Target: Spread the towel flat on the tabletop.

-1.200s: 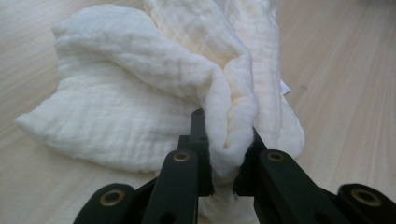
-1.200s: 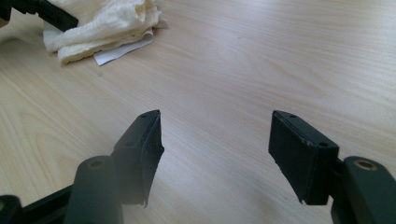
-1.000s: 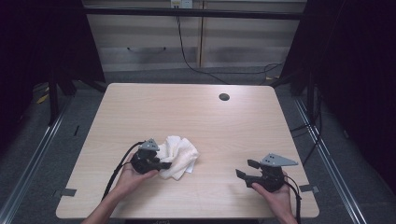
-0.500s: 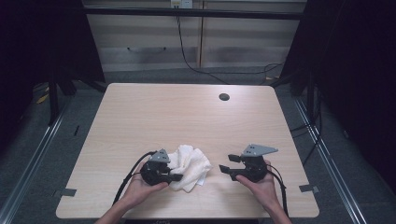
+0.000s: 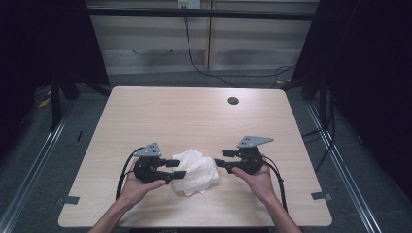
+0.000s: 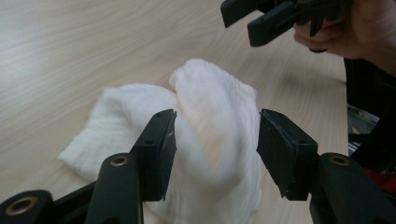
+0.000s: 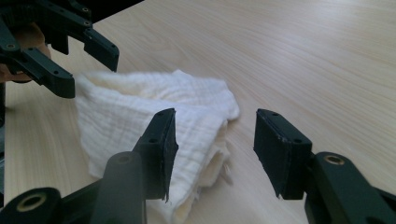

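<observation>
A crumpled white cloth [image 5: 197,171] lies on the wooden table [image 5: 194,116] near its front edge. My left gripper [image 5: 180,168] is at the cloth's left side and points right. In the left gripper view its jaws stand open, and a raised fold of the cloth [image 6: 219,116] bulges between them, untouched by the pads. My right gripper [image 5: 219,158] is at the cloth's right side, points left, and is open. In the right gripper view the cloth's [image 7: 154,107] edge lies just beyond and under the left jaw. Each gripper sees the other: right gripper [image 6: 261,16], left gripper [image 7: 88,65].
A small dark round hole [image 5: 233,101] sits in the tabletop at the back right. Cables trail from both grippers toward the front edge. Dark floor and metal rails [image 5: 43,145] flank the table.
My right gripper has moved left and away from the front edge, up to the cloth. The cloth and my left gripper have shifted slightly right and toward the front.
</observation>
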Motion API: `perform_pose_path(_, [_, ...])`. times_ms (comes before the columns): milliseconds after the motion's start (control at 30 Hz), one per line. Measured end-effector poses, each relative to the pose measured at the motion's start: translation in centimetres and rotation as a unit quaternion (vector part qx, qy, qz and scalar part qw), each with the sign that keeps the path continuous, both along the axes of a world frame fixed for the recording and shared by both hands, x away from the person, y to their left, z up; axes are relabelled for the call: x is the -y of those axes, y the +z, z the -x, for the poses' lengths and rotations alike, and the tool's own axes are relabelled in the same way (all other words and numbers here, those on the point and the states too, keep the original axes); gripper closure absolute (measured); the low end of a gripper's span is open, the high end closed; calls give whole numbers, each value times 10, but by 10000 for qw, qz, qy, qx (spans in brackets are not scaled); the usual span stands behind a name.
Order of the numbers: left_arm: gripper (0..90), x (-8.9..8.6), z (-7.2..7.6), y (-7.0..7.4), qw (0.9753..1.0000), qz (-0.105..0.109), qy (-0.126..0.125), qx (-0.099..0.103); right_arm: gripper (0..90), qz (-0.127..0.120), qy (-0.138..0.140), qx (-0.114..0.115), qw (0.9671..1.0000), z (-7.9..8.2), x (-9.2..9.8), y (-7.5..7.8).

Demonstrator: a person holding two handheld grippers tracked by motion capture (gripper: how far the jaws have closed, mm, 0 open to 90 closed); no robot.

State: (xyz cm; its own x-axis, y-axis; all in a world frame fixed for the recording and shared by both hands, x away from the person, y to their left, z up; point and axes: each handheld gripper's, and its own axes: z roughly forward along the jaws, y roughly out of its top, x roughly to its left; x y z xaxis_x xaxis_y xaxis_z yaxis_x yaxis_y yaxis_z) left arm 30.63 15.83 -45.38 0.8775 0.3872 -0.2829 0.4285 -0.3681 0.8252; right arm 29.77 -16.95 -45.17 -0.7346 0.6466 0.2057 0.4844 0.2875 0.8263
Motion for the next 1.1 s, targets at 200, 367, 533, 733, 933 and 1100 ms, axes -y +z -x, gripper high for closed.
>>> perform_pose_path(200, [554,2,-14,-10,9985,-258,487,32,496,161,244,-310,9991,-14,-25,-20])
perform_pose_path(367, [562,15,-20,-28,9960,-747,480,39,667,266,525,-566,9967,-15,-32,-33])
perform_pose_path(533, [759,20,-17,-33,9932,-1041,460,225,851,243,648,-481,9964,-10,-28,-29])
perform_pose_path(733, [862,1,-16,-16,9921,-607,991,477,861,279,279,36,9992,4,-7,-1])
perform_pose_path(933, [861,-7,-11,-8,9920,-313,1090,552,862,265,6,320,9991,10,15,15])
perform_pose_path(1100, [824,7,2,-28,9941,-842,607,300,859,730,100,22,9973,25,19,-9])
